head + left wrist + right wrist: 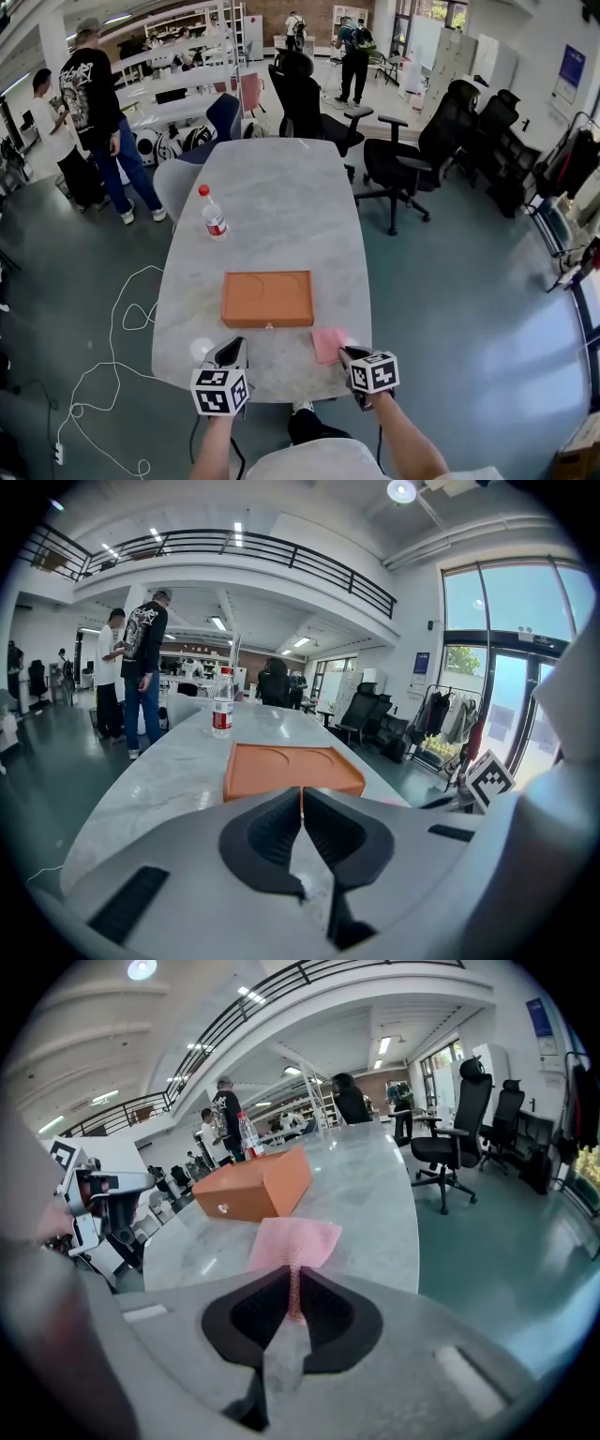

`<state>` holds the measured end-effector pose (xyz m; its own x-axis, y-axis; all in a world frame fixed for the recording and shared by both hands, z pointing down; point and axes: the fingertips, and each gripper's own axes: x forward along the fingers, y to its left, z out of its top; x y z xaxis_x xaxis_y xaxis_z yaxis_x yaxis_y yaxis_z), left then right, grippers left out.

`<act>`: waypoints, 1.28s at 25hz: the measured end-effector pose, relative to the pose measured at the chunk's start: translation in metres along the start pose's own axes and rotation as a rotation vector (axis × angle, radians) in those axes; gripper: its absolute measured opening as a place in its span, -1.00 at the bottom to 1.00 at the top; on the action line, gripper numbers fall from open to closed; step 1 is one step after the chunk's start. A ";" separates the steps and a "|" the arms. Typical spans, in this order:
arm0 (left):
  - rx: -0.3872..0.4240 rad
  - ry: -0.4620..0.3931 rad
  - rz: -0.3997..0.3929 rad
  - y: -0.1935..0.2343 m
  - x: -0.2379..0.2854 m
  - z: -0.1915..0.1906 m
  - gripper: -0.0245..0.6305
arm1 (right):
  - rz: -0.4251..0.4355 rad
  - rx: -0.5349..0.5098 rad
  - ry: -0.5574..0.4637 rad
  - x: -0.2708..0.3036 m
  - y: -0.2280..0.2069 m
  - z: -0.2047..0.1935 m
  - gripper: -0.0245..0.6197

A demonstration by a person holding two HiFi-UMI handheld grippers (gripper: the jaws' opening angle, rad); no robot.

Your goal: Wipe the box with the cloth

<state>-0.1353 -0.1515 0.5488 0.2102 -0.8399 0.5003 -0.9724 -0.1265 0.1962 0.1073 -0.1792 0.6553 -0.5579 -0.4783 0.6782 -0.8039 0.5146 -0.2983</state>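
A flat orange box (267,298) lies on the grey table (281,206), also seen as the orange box (286,769) and the orange box (255,1186). A pink cloth (328,343) lies just right of its near corner; the pink cloth (292,1243) spreads on the table ahead of my right gripper (295,1279). My right gripper (351,355) is shut on the cloth's near edge, which is pinched between the jaws. My left gripper (230,352) rests near the table's front edge, left of the cloth; my left gripper (302,803) is shut with nothing in it.
A water bottle with a red cap (214,213) stands on the table beyond the box. Black office chairs (403,159) stand to the right and behind. People (98,112) stand at the far left. A white cable (112,366) trails on the floor, left.
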 end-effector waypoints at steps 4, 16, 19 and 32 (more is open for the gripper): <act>-0.006 -0.009 0.007 0.006 -0.002 0.006 -0.88 | -0.007 -0.006 -0.080 -0.020 0.001 0.034 -0.82; -0.021 -0.043 0.063 0.038 0.010 0.038 -0.88 | 0.049 -0.099 -0.222 -0.016 0.021 0.152 -0.82; -0.031 -0.046 0.088 0.048 0.015 0.044 -0.88 | 0.085 -0.114 -0.227 -0.001 0.033 0.171 -0.82; -0.026 -0.047 0.187 0.083 0.032 0.060 -0.88 | 0.300 -0.167 -0.177 0.067 0.111 0.220 -0.82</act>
<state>-0.2150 -0.2206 0.5302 0.0202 -0.8711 0.4908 -0.9909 0.0478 0.1255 -0.0644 -0.3106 0.5198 -0.8021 -0.3969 0.4462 -0.5627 0.7524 -0.3423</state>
